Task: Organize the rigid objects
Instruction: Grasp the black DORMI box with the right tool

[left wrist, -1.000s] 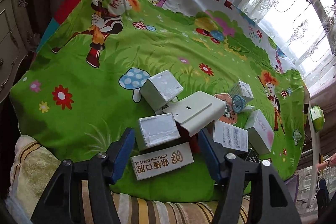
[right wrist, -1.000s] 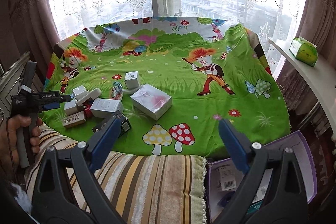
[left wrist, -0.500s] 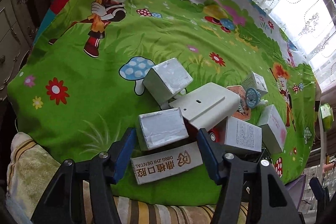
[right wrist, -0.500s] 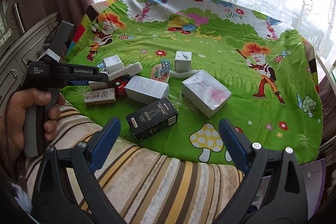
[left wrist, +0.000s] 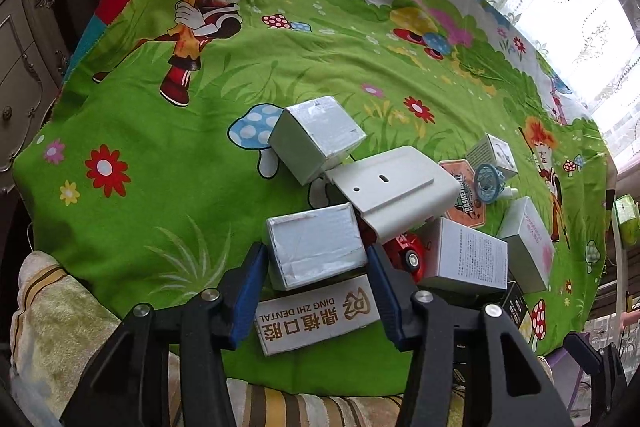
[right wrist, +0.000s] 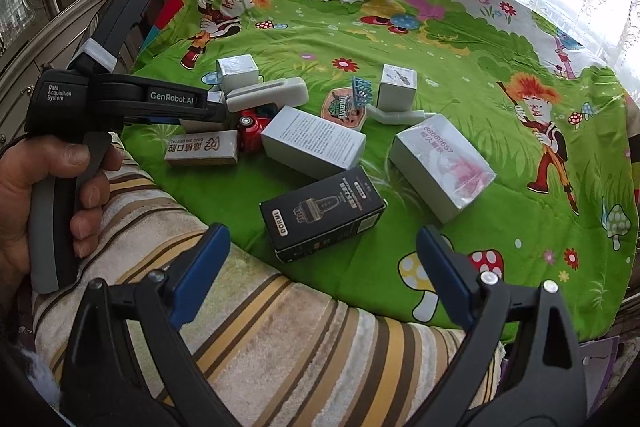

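1. Striped towel (right wrist: 280,315), nearest both cameras, lying under the near edge of the green cartoon cloth (right wrist: 400,39)
2. Right gripper (right wrist: 324,267), fingers spread wide with nothing between them, hanging over the towel edge; black box (right wrist: 322,213) lies on the cloth just beyond its tips
3. Left gripper (left wrist: 316,291), fingers partly spread on either side of the tan box (left wrist: 318,311) printed "DING ZHI DENTAL"; whether the blue pads (left wrist: 250,291) touch a box cannot be told
4. Silver box (left wrist: 316,247), just past the tan box and between the fingertips of the left gripper
5. Left hand (right wrist: 44,179), seen from the right wrist camera, wrapped round the handle of the left gripper
6. Red toy car (left wrist: 408,253), wedged between the silver box and a white box with small print (left wrist: 466,255)
7. White flat case (left wrist: 394,191), tilted, resting over the car and touching the silver box
8. Second silver box (left wrist: 320,137), behind the flat case, tipped on one edge
9. Pink-flowered box (right wrist: 442,165), right of the group, apart from the black box
10. Orange badge (right wrist: 344,107) with a blue hoop (right wrist: 362,91), and a small white cube (right wrist: 398,87) beside them, farthest back
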The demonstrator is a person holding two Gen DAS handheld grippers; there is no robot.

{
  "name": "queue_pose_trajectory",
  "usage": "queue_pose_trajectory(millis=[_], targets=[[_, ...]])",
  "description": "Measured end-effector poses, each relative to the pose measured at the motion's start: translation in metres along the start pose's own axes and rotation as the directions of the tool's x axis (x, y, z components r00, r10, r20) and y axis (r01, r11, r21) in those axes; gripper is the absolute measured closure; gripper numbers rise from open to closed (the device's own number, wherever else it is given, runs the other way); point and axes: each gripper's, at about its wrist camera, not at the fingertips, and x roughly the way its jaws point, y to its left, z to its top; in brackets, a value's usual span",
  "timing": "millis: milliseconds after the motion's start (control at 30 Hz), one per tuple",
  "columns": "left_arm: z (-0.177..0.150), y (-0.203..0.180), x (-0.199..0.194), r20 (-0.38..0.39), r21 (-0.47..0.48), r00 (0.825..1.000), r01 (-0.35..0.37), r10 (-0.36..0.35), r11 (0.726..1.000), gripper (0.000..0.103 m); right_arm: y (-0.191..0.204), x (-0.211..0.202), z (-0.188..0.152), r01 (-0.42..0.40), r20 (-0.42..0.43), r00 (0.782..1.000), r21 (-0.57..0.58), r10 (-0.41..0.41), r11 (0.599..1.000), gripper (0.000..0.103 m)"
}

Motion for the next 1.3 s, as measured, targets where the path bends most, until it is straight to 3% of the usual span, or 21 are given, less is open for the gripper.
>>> queue_pose_trajectory(millis=[400,667,767,833,967,1100,1167,1233,1300], targets=[[-0.012,0.002,-0.034,0.142,-0.006,0.989,0.044,-0.043,0.999,0.052,0.007,0.032,0.007,-0.031,-0.086,0.996,-0.068,0.025,0.997,0.008],[-0.015,-0.004,-0.037,0.162,0.020,0.986,0.041,-0.043,0.999,0.052,0.000,0.055,0.006,-0.071,-0.144,0.987,-0.042,0.064,0.997,0.008],[-0.017,-0.005,-0.039,0.170,0.025,0.984,0.041,-0.045,0.999,0.052,0.000,0.062,0.002,-0.066,-0.169,0.984,-0.043,0.058,0.997,0.028],[-0.017,-0.006,-0.041,0.174,0.027,0.984,0.044,-0.048,0.999,0.052,0.000,0.065,-0.002,-0.079,-0.176,0.982,-0.040,0.071,0.996,0.049],[-0.019,-0.009,-0.043,0.176,0.038,0.983,0.049,-0.055,0.998,0.052,0.001,0.060,-0.005,-0.086,-0.162,0.984,-0.042,0.078,0.995,0.061],[-0.020,-0.010,-0.042,0.173,0.040,0.983,0.051,-0.057,0.998,0.051,-0.001,0.056,-0.002,-0.086,-0.151,0.985,-0.027,0.081,0.996,0.059],[-0.020,-0.009,-0.042,0.173,0.037,0.983,0.054,-0.059,0.998,0.052,-0.002,0.052,0.000,-0.066,-0.136,0.989,-0.023,0.062,0.998,0.042],[-0.020,-0.009,-0.042,0.171,0.036,0.983,0.055,-0.061,0.998,0.052,-0.002,0.046,0.003,-0.071,-0.112,0.991,-0.031,0.067,0.997,0.017],[-0.020,-0.009,-0.041,0.170,0.036,0.984,0.055,-0.061,0.998,0.052,-0.001,0.044,0.007,-0.091,-0.110,0.990,-0.042,0.086,0.995,0.011]])
